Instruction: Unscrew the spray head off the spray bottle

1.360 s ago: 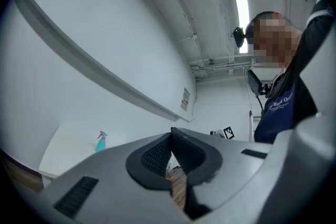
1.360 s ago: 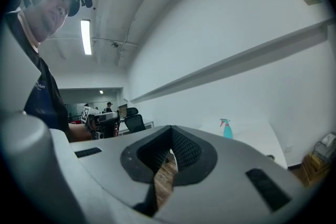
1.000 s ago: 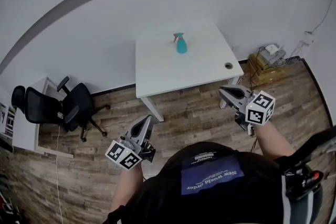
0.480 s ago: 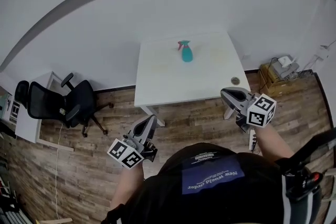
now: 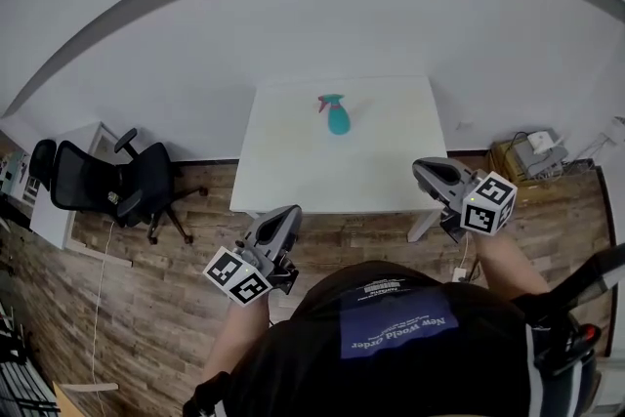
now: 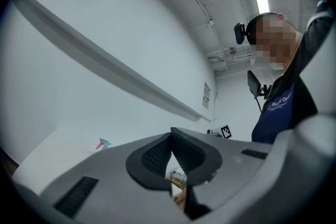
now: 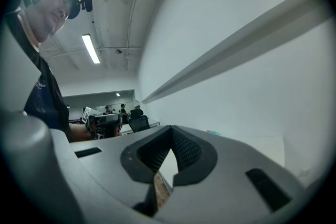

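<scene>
Though far from spray bottle [image 5: 338,115], "New world order" patch [image 5: 398,332]

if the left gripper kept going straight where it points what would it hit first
Probably the white wall behind the table: the shut left gripper aims above the tabletop, and the spray bottle sits off its line. Depth is unclear.

Teal spray bottle [image 5: 338,117] upright on white table [image 5: 293,161], toward far edge; pink-and-teal spray head [image 5: 329,101] on
</scene>
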A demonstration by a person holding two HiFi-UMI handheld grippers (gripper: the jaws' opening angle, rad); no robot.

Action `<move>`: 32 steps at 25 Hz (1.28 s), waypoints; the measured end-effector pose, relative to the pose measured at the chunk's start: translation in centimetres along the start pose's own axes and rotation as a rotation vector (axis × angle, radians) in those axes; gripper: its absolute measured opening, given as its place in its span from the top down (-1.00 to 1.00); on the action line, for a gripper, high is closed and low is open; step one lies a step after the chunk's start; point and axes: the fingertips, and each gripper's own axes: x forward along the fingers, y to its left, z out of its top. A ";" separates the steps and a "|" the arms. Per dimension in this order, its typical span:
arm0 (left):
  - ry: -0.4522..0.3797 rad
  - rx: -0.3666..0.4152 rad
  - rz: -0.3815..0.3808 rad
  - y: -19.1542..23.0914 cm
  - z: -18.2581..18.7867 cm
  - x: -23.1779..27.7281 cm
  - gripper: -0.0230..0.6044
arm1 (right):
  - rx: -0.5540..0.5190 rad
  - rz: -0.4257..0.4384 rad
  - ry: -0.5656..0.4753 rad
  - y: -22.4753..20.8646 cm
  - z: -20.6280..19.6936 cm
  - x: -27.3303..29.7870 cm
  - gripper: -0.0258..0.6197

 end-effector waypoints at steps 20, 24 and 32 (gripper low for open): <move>0.033 -0.034 -0.104 13.6 0.8 5.9 0.94 | -0.003 -0.107 0.011 -7.8 0.1 9.8 0.96; 0.054 -0.032 -0.175 19.0 3.2 6.2 0.94 | 0.017 -0.165 -0.004 -7.9 1.0 14.6 0.96; 0.065 -0.055 -0.241 28.1 6.3 5.6 0.94 | 0.014 -0.227 0.016 -7.7 1.9 23.0 0.96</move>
